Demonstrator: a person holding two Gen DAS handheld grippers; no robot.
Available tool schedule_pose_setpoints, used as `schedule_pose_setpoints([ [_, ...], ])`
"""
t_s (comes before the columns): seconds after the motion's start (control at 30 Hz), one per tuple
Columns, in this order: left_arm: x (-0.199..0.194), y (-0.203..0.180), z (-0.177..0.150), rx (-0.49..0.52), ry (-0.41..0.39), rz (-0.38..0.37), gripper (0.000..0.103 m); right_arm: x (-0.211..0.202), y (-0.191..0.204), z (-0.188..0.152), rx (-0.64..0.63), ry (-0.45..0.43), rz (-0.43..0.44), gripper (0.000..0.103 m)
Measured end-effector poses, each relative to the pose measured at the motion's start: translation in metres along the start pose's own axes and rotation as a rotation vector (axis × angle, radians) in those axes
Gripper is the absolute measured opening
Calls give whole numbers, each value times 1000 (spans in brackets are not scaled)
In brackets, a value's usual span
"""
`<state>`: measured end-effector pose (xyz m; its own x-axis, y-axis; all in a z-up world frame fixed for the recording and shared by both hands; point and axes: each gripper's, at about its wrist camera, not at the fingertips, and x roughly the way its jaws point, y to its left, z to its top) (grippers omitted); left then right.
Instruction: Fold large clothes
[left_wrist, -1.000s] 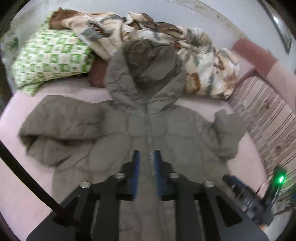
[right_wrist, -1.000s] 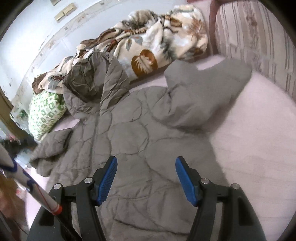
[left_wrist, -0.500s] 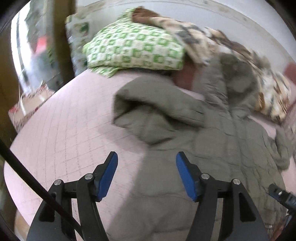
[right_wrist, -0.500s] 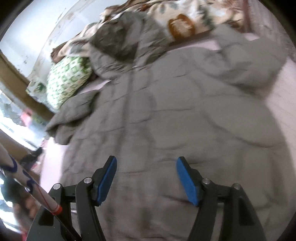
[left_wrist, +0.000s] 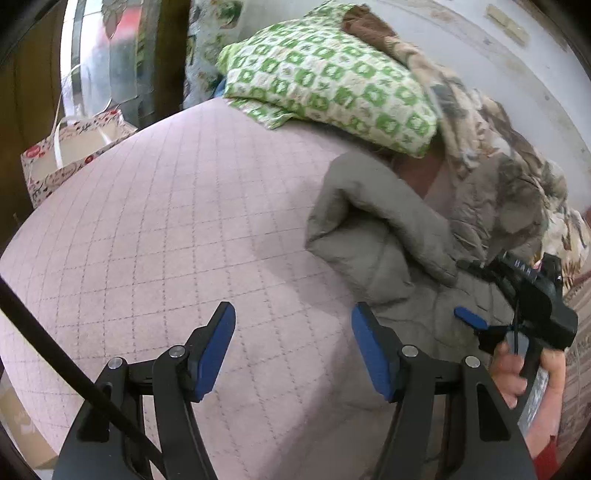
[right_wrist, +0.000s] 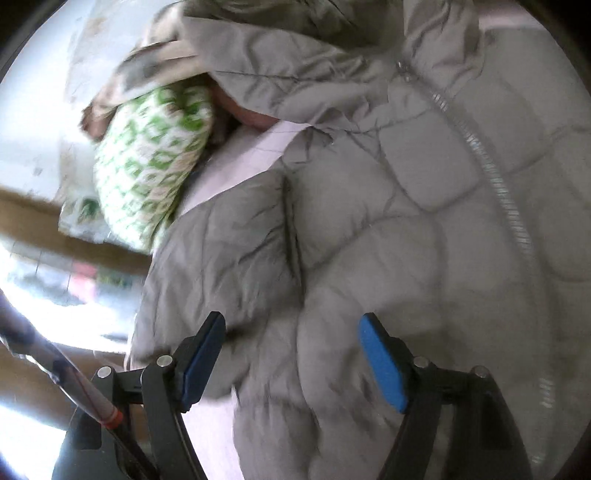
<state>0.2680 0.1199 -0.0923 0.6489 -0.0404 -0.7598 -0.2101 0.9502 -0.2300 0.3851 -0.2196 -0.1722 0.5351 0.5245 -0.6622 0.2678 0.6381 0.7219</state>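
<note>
A grey quilted hooded jacket (right_wrist: 406, 229) lies spread on a pink quilted bed (left_wrist: 177, 229), zipper up. Its left sleeve (left_wrist: 373, 225) is bunched up in the left wrist view. My left gripper (left_wrist: 293, 349) is open and empty, over bare bedspread just left of the jacket's edge. My right gripper (right_wrist: 291, 363) is open and empty, close above the jacket near the sleeve and side. It also shows at the right of the left wrist view (left_wrist: 517, 295), held over the jacket by a hand.
A green-and-white checked pillow (left_wrist: 332, 81) and a patterned blanket (left_wrist: 480, 122) lie at the head of the bed by the wall. A printed paper gift bag (left_wrist: 70, 147) stands off the bed's left edge.
My left gripper opened and swung left, from over the jacket's middle to the bare bedspread. My right gripper moved left and lower toward the sleeve, staying open.
</note>
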Motion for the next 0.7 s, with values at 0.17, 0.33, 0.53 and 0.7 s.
schedule_pose_setpoints([
  [0.17,10,9,4,-49,41,-30,64,19,24,14,29,-32,32,79],
  [0.33,10,5,3,-42,38,-24,64,28,39,24,10,28,21,22],
  [0.53,11,6,-1,-41,53,-6,64,-27,63,21,-143,-53,-43,15],
  [0.7,7,8,-2,-44,46,1,64,-94,59,25,-242,-176,-211,14],
])
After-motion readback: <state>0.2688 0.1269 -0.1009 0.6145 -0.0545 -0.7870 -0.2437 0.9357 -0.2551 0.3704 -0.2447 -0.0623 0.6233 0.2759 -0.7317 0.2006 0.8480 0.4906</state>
